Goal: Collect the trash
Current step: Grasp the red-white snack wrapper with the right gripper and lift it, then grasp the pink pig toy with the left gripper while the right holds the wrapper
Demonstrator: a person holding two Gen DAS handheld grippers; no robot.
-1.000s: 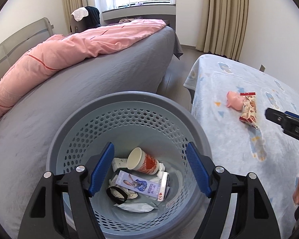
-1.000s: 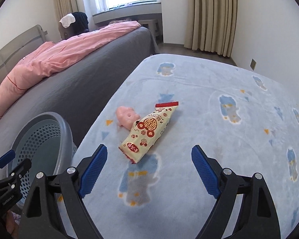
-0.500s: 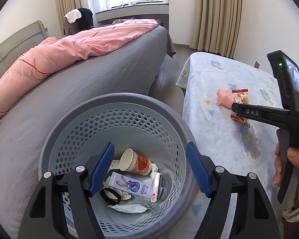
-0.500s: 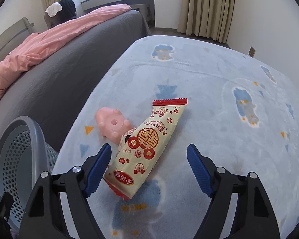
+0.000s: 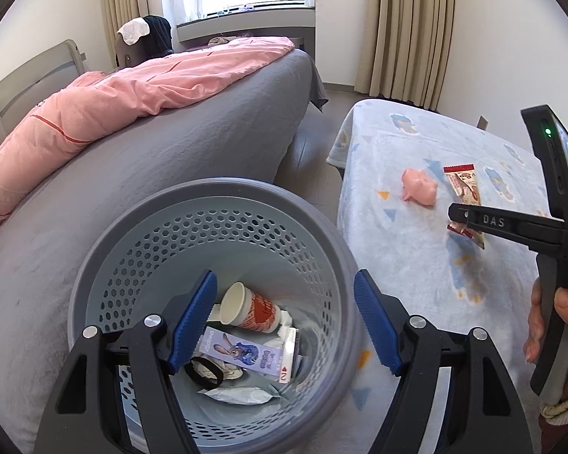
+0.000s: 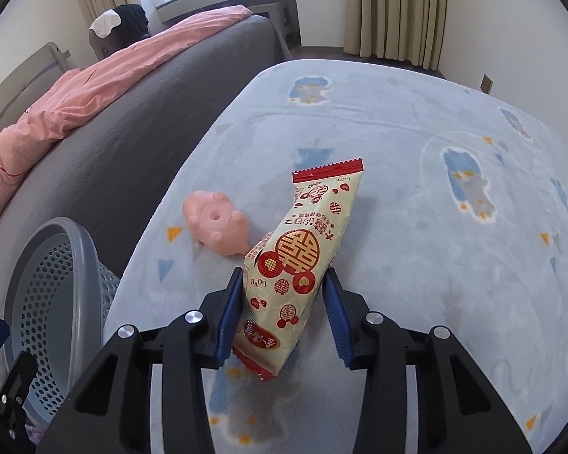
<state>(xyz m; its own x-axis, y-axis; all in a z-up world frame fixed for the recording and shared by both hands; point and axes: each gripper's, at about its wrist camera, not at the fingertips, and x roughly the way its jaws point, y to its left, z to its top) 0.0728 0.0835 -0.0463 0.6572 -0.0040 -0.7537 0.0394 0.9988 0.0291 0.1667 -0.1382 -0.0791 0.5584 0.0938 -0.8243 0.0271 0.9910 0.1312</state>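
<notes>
A cream and red snack wrapper lies on the blue blanket-covered table. My right gripper is around its lower half, jaws narrowed and touching or nearly touching its sides. It also shows in the left wrist view, partly behind the right gripper. My left gripper is open and empty above the grey perforated trash basket, which holds a paper cup, a purple carton and other trash.
A pink toy pig lies just left of the wrapper. The basket stands between the table and a grey bed with a pink duvet. Curtains and a window are at the back.
My right gripper has moved forward over the wrapper and its jaws have closed in from wide open to around it. The left gripper has stayed above the basket.
</notes>
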